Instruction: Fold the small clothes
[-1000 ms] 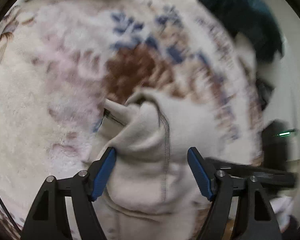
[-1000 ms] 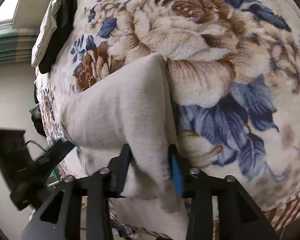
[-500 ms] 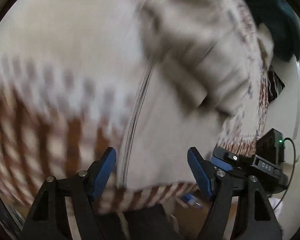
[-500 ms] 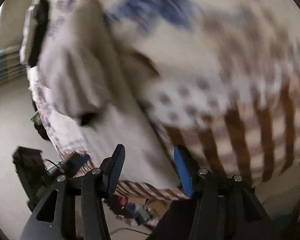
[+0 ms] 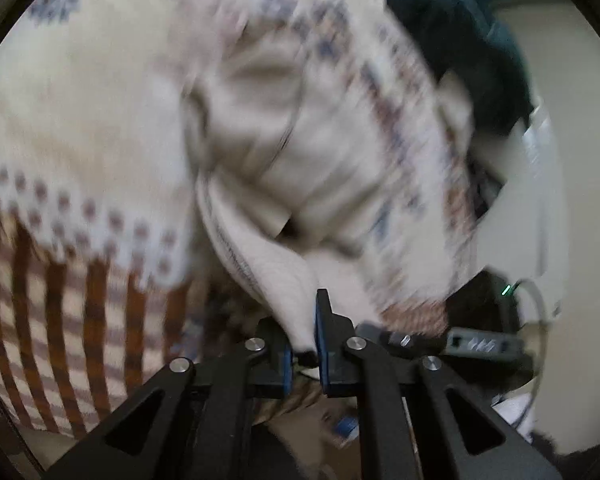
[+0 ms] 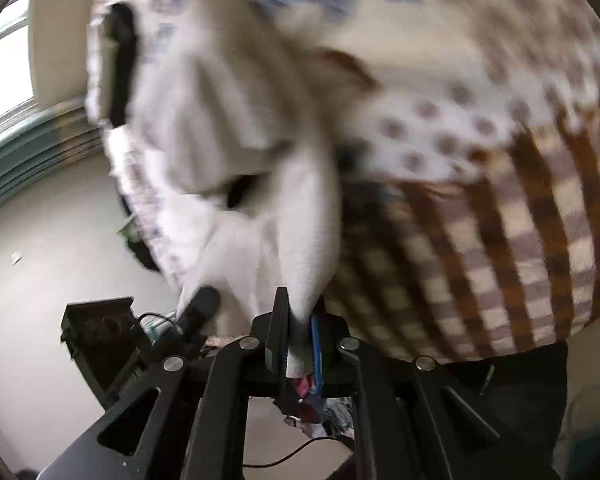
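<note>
While both tongs (image 5: 302,332) (image 6: 299,334) pinch the cream garment (image 5: 284,168), a floral blanket (image 5: 80,128) overhangs pale floor (image 6: 40,240).

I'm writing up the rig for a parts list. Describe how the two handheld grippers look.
Both look the same. The left gripper and the right gripper each have a black frame of angular struts with triangular cut-outs, silver round pivot pins, and two flat fingers faced with blue pads. No hands or sleeves show.
</note>
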{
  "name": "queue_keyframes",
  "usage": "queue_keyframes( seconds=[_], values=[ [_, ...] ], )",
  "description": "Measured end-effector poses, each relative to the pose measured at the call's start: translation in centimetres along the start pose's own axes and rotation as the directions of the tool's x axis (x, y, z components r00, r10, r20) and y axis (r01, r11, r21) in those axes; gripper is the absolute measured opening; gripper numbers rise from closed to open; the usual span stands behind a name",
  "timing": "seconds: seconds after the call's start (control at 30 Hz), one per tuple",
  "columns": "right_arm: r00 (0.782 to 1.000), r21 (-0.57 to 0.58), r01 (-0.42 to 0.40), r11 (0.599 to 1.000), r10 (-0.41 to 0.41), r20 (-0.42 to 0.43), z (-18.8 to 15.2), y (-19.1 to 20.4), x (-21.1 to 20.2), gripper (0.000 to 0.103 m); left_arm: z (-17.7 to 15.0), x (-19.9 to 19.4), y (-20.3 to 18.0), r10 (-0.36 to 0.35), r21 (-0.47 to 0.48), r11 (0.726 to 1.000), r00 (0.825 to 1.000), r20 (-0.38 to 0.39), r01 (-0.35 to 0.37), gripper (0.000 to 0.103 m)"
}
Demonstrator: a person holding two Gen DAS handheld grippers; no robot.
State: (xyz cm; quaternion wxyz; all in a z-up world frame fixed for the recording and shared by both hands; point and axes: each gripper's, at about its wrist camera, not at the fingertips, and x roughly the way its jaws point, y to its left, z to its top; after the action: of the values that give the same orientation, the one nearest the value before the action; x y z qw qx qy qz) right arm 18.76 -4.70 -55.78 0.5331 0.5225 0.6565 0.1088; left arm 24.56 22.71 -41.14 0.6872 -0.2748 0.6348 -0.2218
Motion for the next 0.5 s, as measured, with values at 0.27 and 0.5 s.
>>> queue_keyframes(
  seconds=[0.27,0.5],
  values=[
    [0.977,-0.091,-0.149,0.985,0.161,0.140,6.5,7.8,-3.8,0.010,10.4,-0.9,-1.7,-0.081,-0.029,0.996,0.981,0.175,0.087,0.007],
    [0.958,0.027,-0.212,0.977,0.202,0.205,15.1,7.4,-1.4,0.012,17.9,4.4,1.7,-0.070,-0.156,0.984,0.990,0.124,0.089,0.010]
  ],
)
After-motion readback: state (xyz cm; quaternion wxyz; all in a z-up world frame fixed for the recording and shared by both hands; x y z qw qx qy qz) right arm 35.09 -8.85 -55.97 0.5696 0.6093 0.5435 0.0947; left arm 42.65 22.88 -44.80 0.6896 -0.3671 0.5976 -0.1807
